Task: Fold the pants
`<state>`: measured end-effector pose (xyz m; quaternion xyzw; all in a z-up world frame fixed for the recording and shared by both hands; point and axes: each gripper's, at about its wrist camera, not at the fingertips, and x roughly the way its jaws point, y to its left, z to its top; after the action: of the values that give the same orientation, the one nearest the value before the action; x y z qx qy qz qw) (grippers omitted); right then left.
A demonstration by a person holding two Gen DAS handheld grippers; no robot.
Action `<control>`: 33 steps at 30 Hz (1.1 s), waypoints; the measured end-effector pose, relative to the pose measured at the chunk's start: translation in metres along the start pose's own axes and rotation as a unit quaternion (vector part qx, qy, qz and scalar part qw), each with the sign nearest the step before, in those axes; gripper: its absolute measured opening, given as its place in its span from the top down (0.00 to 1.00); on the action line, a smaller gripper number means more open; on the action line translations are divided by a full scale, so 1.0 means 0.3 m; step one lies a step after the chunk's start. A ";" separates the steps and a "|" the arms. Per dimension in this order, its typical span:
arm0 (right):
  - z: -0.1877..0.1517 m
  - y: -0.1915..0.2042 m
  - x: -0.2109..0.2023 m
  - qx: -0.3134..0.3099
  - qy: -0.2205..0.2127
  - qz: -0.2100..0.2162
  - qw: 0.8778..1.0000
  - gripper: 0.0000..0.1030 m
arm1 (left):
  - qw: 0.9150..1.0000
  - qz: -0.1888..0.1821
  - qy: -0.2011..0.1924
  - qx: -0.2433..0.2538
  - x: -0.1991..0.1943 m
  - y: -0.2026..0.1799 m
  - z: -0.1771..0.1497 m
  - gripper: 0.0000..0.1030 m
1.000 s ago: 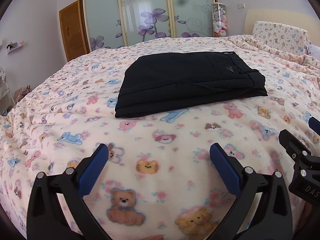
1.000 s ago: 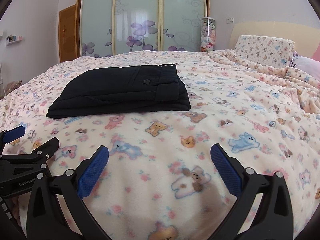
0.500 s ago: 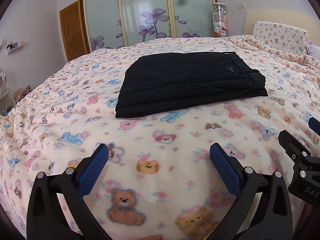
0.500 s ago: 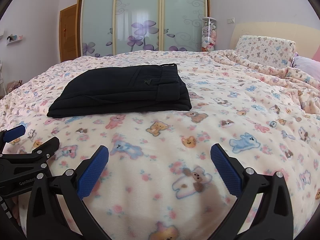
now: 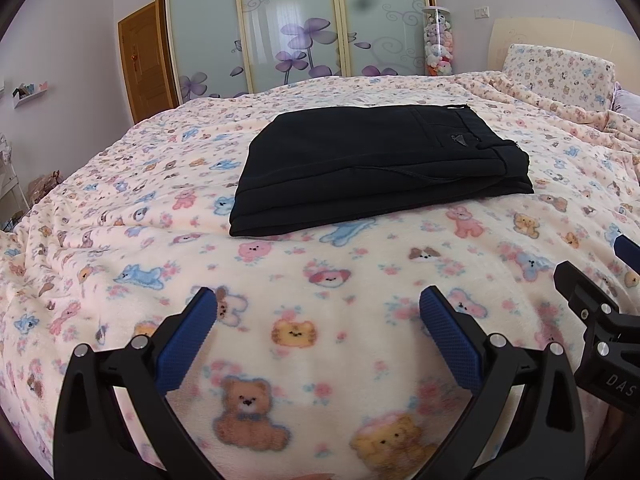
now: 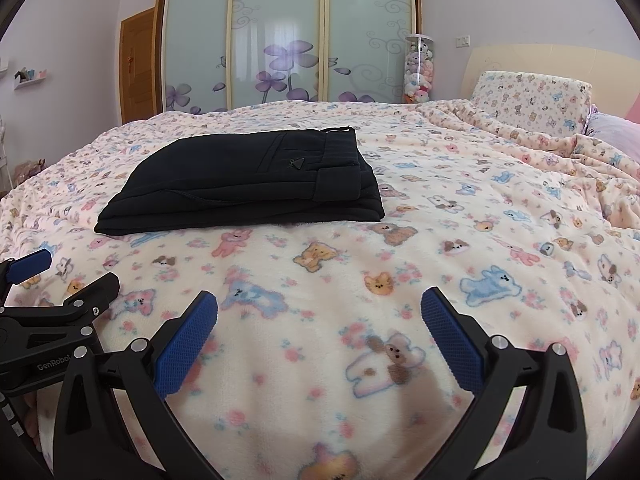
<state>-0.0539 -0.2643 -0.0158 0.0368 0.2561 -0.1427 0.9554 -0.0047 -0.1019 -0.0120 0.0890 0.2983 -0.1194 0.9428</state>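
place: home bedroom | cues: bed (image 5: 120,200), sliding wardrobe (image 6: 280,40), pillow (image 6: 532,100)

Nothing has visibly changed since earlier.

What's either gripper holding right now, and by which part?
Nothing. The left gripper and the right gripper are both open over the blanket, apart from the folded pants, which lie untouched on the bed.
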 end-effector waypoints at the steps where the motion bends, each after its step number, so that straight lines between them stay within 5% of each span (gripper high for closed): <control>1: 0.000 0.000 -0.001 0.000 0.000 0.000 1.000 0.01 | 1.000 0.000 0.000 0.000 -0.001 -0.003 0.000 0.02; 33: -0.001 0.002 -0.001 0.000 0.000 0.000 1.000 0.01 | 1.000 0.002 -0.007 -0.001 -0.010 -0.005 0.000 0.02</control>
<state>-0.0540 -0.2637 -0.0159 0.0365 0.2563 -0.1428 0.9553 -0.0076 -0.1028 -0.0104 0.0880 0.2919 -0.1182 0.9450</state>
